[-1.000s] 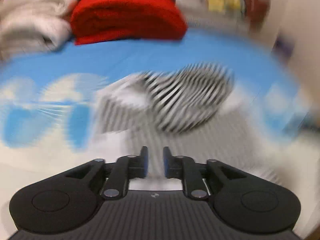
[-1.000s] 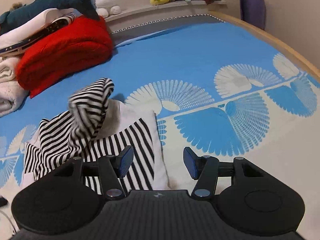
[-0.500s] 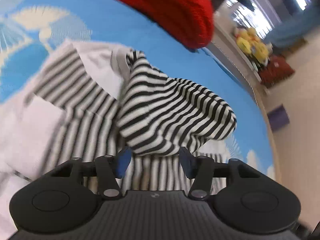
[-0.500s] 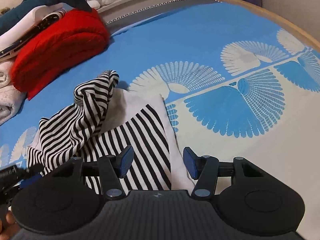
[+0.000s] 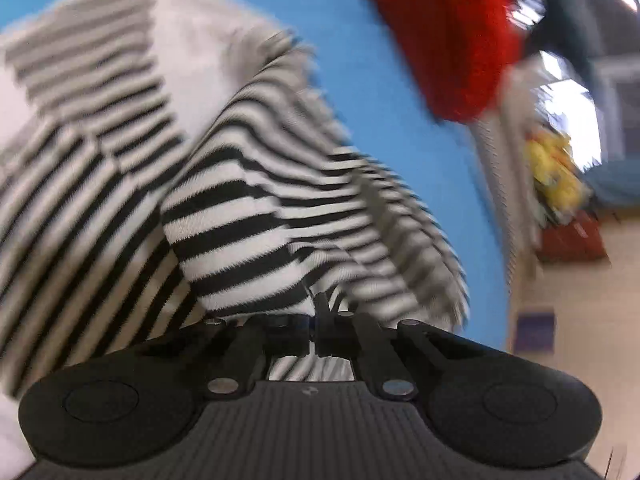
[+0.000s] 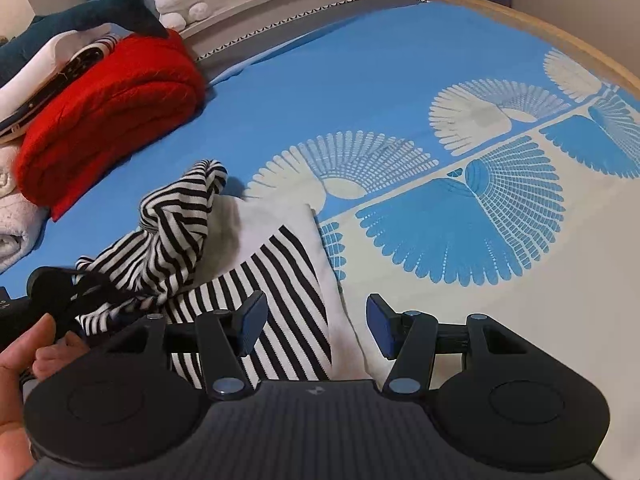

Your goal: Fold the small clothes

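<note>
the striped garment [image 6: 240, 276] lies on the bed [image 6: 360, 92] towards the near left corner, its flat body spread with a plain white panel at about 1 o'clock and one bunched sleeve standing up in a soft ridge towards 11 o'clock. it looks like a thin knit, black and white bands, limp and quick to crease. the left gripper [image 5: 312, 336] has just been closing, and in its own view the jaws now meet with a pinch of that striped sleeve caught between them; a hand [image 6: 24, 356] shows at the lower left of the right view behind it. the right gripper [image 6: 314, 326] hangs over the white edge of the garment with its jaws about half apart, nothing in them. what i'd worry about is the bite being too small: a thin fold of stretchy knit could slide out as the sleeve is drawn across, or the pull could drag the whole body along the smooth sheet, since nothing pins it down. beyond, at 10 o'clock, a plush red blanket [image 6: 108, 108] sits folded with a stuffed shark [image 6: 100, 12] on the pile, well clear of the work.
</note>
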A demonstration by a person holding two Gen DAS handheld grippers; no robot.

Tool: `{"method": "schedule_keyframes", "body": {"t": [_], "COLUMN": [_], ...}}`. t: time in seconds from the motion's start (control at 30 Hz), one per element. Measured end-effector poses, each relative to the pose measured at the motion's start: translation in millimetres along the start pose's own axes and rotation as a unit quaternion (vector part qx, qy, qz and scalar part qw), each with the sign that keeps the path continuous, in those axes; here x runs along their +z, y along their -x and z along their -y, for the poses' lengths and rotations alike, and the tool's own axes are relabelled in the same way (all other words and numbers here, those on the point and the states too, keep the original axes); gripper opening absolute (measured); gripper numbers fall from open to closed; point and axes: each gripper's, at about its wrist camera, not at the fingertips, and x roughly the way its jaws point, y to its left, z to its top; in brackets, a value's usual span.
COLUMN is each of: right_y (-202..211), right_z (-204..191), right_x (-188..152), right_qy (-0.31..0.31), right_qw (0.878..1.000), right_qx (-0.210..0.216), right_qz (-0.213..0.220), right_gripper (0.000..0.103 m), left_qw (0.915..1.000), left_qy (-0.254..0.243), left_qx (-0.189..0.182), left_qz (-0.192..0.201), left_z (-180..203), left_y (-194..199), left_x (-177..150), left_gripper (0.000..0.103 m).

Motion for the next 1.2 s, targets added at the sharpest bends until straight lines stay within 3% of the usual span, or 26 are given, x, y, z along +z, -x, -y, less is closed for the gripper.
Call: {"method": "schedule_keyframes", "body": {"t": [0.07,0.2,0.27,0.33,0.4,0.5,0.53,0.73,0.9,0.97,1.03,1.1,1.13,1.17,1.2], "right_y": [3.5,8.7,9.9,9.8,8.1,4.5,1.8,-31.1,-56.8,-65.2,-70.7,-75.6,-78.6,-80.5,-82.5], "right_z": [0.9,3.9,5.6,6.2,4.8,0.7,-1.2,-17.5,-43.8,-50.0,-55.1,-62.2,-62.0,-62.4,-61.6], "right_x": [0.9,3.3,3.1,1.6,0.2,-3.0,-4.8,-24.0,-36.4,-37.1,-35.6,-36.2,-35.2,-36.2,-37.0], "right_qy": [-0.002,-0.013,-0.02,-0.025,-0.025,-0.028,-0.033,-0.07,-0.043,-0.048,-0.048,-0.047,-0.05,-0.057,-0.064], "right_qw": [1.0,1.0,1.0,1.0,1.0,0.999,0.999,0.99,0.989,0.989,0.989,0.99,0.991,0.991,0.99], "right_qx": [0.004,0.008,0.009,0.01,0.014,0.028,0.035,0.094,0.097,0.095,0.101,0.094,0.091,0.09,0.097], "right_qz": [0.003,0.012,0.015,0.014,0.01,0.001,-0.006,-0.078,-0.1,-0.102,-0.099,-0.091,-0.088,-0.086,-0.086], "right_gripper": [0.057,0.057,0.056,0.056,0.056,0.056,0.056,0.057,0.056,0.056,0.056,0.042,0.021,0.006,0.003], "left_qw": [0.9976,0.9831,0.9764,0.9649,0.9543,0.9519,0.9547,0.9635,0.9561,0.9571,0.9618,0.9649,0.9661,0.9688,0.9725], "left_qy": [-0.063,-0.173,-0.21,-0.242,-0.264,-0.275,-0.266,-0.228,-0.246,-0.237,-0.217,-0.203,-0.2,-0.195,-0.186], "left_qx": [-0.027,-0.051,-0.007,0.072,0.125,0.133,0.134,0.133,0.149,0.156,0.154,0.157,0.156,0.149,0.139], "left_qz": [-0.007,-0.032,-0.05,-0.073,-0.063,-0.018,-0.014,-0.046,-0.057,-0.06,-0.062,-0.054,-0.047,-0.035,-0.021], "left_z": [6.1,-7.7,-29.6,-49.2,-60.2,-65.3,-69.8,-84.1,-88.4,-93.4,-97.7,-98.8,-98.0,-97.7,-96.8], "left_y": [38.5,117.6,140.2,143.6,143.9,144.0,139.8,104.9,95.5,90.8,86.8,86.6,88.2,91.4,96.4], "left_x": [-5.7,-16.5,-19.9,-21.3,-16.0,-1.3,3.2,1.6,-4.7,-2.0,2.1,6.2,8.6,12.0,15.9], "left_gripper": [0.001,0.001,0.002,0.008,0.015,0.05,0.051,0.051,0.05,0.049,0.036,0.023,0.01,0.004,0.002]}}
